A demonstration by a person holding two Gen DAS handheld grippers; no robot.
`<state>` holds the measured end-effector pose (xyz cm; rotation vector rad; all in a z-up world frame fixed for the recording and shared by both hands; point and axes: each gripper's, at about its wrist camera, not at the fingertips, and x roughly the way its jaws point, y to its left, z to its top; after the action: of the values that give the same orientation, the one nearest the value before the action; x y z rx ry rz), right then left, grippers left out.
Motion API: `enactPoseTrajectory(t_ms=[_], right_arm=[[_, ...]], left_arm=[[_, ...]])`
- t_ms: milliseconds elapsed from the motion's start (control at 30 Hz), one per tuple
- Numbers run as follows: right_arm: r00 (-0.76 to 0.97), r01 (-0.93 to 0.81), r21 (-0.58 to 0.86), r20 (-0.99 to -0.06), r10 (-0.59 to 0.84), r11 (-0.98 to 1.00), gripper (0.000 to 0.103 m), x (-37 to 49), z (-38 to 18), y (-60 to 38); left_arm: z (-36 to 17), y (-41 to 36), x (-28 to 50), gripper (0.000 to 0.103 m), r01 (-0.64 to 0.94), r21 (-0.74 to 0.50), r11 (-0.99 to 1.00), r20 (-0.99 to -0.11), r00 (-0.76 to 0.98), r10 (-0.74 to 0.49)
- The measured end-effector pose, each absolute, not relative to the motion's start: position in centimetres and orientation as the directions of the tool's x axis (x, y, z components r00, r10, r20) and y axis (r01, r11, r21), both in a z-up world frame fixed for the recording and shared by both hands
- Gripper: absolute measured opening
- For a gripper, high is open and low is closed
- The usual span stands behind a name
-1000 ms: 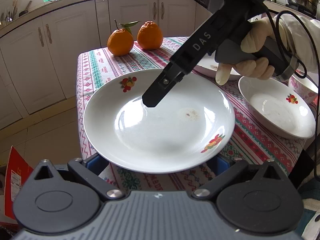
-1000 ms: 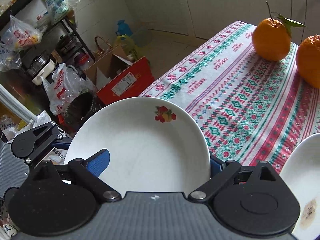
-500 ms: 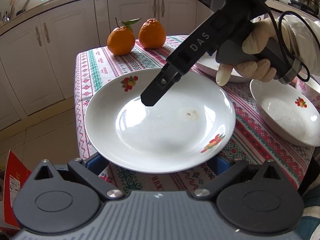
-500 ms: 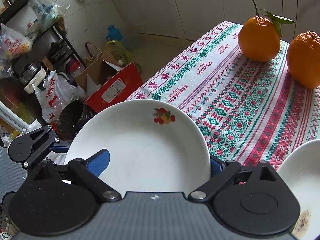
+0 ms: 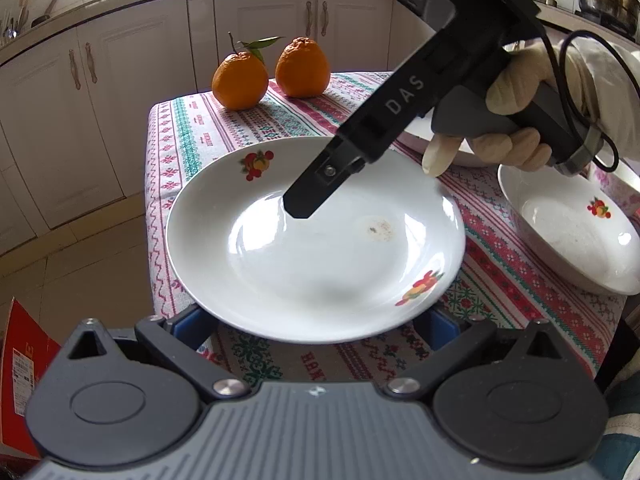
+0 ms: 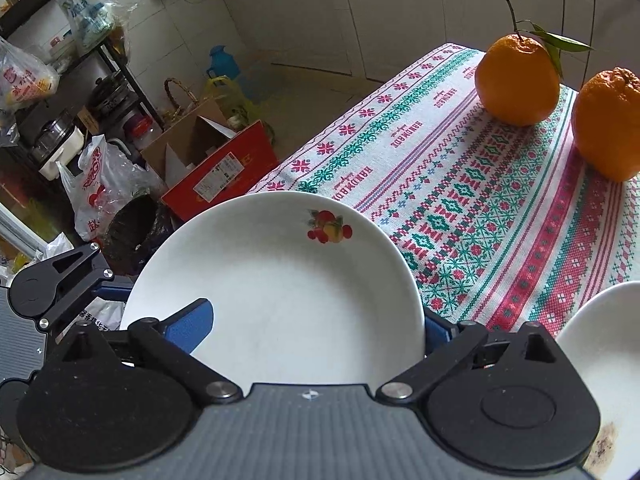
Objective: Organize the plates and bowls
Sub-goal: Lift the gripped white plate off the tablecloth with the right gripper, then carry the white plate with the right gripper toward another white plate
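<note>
While opening, hand-held gripper [image 6: 312,326] astride plate [image 6: 288,264]

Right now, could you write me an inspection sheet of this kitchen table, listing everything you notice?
Surface: patterned tablecloth covers the table.
Job's things: big white plate at the near edge, brownish spot inside; white bowl beside it; another dish mostly hidden behind the right gripper.
Clutter: two oranges at the far end.
Grippers: right gripper straddles the big plate's rim, its fingers opening; left gripper has its fingers spread, tips hidden under the rim, grip unclear.
Cables: black cable loops by the gloved hand.
Surroundings: white cabinets; red box and plastic bags on the floor.
</note>
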<state>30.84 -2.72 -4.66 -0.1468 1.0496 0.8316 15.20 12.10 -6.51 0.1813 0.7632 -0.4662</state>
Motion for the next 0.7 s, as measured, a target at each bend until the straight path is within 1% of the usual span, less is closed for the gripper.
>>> enactPoseTrajectory(t_ms=[367, 467, 700], right_arm=[[0.325, -0.643, 0.214, -0.793, 0.515, 0.735, 0.103, 27.7, -2.1, -4.9], [0.363, -0.635, 0.198, -0.777, 0.514, 0.747, 0.103, 26.1, -1.3, -5.7], [0.476, -0.586, 0.144, -0.735, 0.483, 0.797, 0.103, 21.4, 0.4, -8.4]], left_arm=[[-6.2, 12.6, 12.6, 0.102, 0.421, -0.021, 0.907, -0.703, 0.639, -0.313], [-5.7, 12.6, 11.5, 0.102, 0.404, -0.011, 0.915, -0.693, 0.657, -0.298], [-4.4, 12.0, 8.7, 0.102, 0.361, -0.036, 0.932, -0.657, 0.695, -0.294]])
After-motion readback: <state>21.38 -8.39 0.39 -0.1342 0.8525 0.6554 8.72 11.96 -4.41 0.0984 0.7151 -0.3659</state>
